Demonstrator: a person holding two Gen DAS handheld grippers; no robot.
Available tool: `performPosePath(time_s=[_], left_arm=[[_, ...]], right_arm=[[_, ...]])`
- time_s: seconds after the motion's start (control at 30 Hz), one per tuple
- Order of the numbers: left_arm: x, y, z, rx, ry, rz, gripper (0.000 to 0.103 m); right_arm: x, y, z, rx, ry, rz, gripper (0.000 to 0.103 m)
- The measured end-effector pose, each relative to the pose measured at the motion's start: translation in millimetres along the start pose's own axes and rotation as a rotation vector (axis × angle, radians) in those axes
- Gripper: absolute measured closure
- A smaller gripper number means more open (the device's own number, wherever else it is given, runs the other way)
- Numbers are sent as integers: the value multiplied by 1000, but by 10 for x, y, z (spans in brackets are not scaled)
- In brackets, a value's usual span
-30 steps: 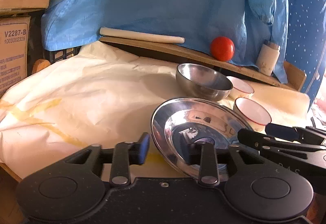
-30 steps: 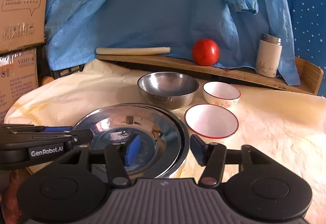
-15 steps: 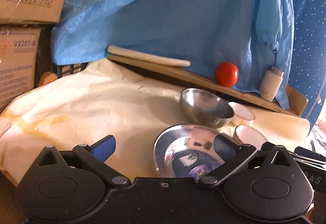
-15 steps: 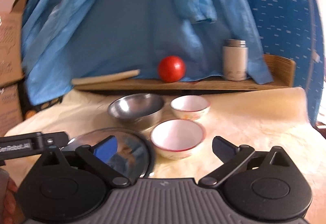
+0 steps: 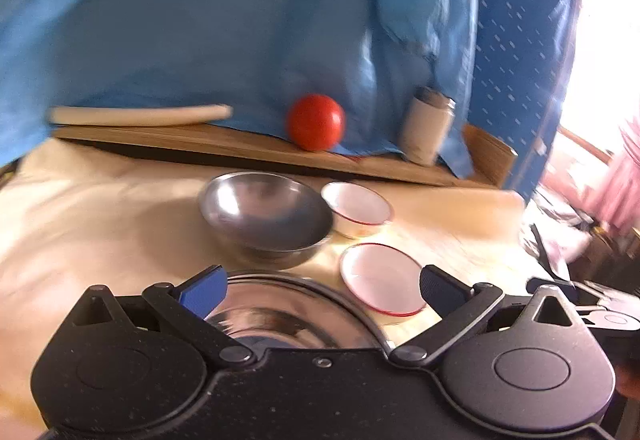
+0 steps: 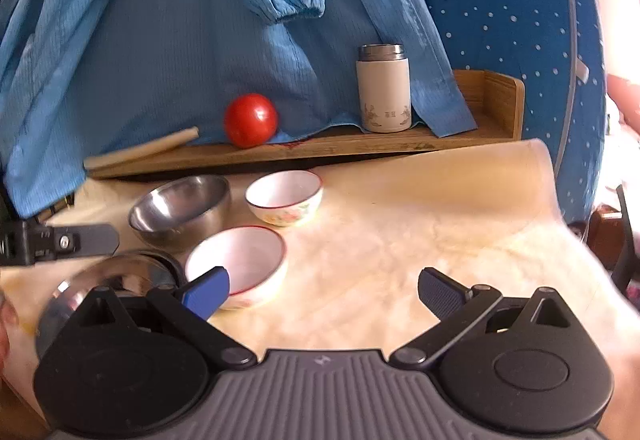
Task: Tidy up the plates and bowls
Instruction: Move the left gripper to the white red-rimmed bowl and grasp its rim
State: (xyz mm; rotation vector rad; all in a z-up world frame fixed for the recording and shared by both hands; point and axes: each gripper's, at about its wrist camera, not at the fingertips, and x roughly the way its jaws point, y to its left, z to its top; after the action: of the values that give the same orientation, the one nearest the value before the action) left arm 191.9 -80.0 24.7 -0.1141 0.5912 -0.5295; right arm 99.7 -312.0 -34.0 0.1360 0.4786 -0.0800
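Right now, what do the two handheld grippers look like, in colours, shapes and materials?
Both are black, with two round pivot discs and angled linkage arms carrying blue pads. The left gripper has a smooth, speckled black body with a small screw at its centre. The right gripper has a grey ribbed body bearing a small pale emblem. No cables or sleeves show.

My claws' frames looked like matt black plastic, speckled on the left gripper (image 5: 320,290), ribbed grey on the right gripper (image 6: 322,290). The plate (image 5: 280,316) and big bowl (image 5: 266,218) were shiny polished metal. Both small bowls (image 6: 236,264) (image 6: 285,197) were glossy ceramic, the shelf (image 6: 360,144) plain wood, the backdrop (image 6: 160,40) thin blue cloth.
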Motion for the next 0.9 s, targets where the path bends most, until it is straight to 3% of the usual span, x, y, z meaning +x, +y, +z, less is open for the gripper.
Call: performPosePath(time_s=[0.2,0.4,0.6,0.9], left_arm=[[333,-37,123,-34,130,-89,1],[515,-127,219,-48,184,-161,4],[723,-179,302,-50,224,-156,8],[945,-149,307,-79,288,-145,29]], right_arm=[[133,-135,14,-32,67,19,1],[254,-211,-2,7,80,47,1],[393,-185,28,18,88,65,1],[551,-38,54,30,108,79,1]])
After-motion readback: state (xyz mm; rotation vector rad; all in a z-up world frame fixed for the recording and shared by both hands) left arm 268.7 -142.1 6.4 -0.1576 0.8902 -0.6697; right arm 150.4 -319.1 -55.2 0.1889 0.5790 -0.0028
